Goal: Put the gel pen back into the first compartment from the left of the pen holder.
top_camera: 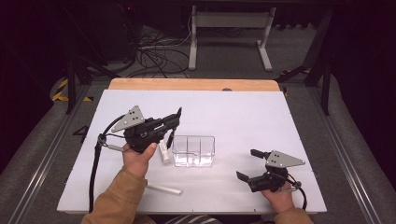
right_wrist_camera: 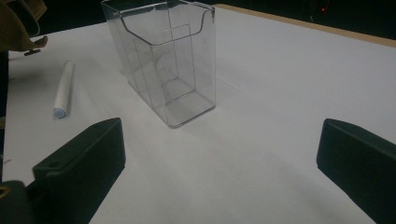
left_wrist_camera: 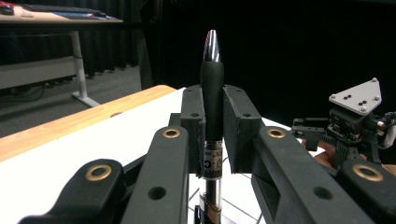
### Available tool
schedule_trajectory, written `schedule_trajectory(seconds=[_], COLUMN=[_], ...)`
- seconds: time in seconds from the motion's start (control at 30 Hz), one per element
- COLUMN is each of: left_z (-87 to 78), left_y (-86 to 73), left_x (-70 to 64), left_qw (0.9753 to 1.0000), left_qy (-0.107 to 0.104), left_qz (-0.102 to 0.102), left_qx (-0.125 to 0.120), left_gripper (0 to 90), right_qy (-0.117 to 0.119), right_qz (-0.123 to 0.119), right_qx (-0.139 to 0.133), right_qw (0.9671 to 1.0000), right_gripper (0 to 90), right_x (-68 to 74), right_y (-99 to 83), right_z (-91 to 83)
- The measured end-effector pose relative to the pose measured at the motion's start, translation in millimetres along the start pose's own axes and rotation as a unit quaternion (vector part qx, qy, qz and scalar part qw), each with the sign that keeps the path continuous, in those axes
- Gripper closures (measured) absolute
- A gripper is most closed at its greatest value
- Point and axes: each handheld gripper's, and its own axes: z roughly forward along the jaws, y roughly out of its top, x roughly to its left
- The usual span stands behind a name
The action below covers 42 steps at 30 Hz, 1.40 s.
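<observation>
Table brightly lit from above; surroundings dark; soft shadows; close-ups slightly blurred.

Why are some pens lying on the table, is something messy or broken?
Nothing looks broken or spilled. Two white pens lie loose on the table beside the clear holder, which stands upright and empty. The left gripper clamps a black pen; the right gripper is open.

High view above the white table (top_camera: 261, 121); both gripper views low and close, sharing the clear box (right_wrist_camera: 163, 60)
</observation>
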Motion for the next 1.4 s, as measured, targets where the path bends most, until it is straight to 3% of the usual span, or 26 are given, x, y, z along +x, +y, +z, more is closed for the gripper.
schedule_trajectory(seconds=[0.1, 0.3, 0.5, 0.67, 0.97, 1.4], left_z=[5.6, 16.5, 19.0, 23.4, 24.7, 25.5], left_y=[-2.2, -6.0, -6.9, -10.5, -11.8, -20.6], left_x=[0.7, -0.6, 0.5, -0.2, 0.1, -3.3], left_qw=[1.0, 0.9999, 0.9998, 0.9994, 0.9993, 0.9972], left_qy=[0.003, -0.012, -0.018, -0.035, -0.035, -0.043], left_qz=[0.004, -0.007, -0.006, -0.009, -0.007, 0.033], left_qx=[-0.002, -0.006, -0.01, -0.005, 0.001, 0.05], left_gripper=[79.8, 79.8, 79.7, 79.6, 79.6, 79.5], right_qy=[0.002, 0.002, 0.003, 0.005, 0.005, 0.007], right_qz=[0.0, 0.0, 0.0, 0.0, 0.0, 0.002], right_qx=[0.001, 0.0, 0.001, 0.001, 0.001, 0.001], right_qw=[1.0, 1.0, 1.0, 1.0, 1.0, 1.0], right_gripper=[1.7, 1.7, 1.7, 1.7, 1.7, 1.7], right_x=[0.0, -0.1, 0.1, 0.2, 0.3, -0.5], right_y=[-0.1, 0.0, 0.0, 0.0, -0.1, -0.2], right_z=[0.2, 0.0, 0.0, 0.0, 0.1, -0.2])
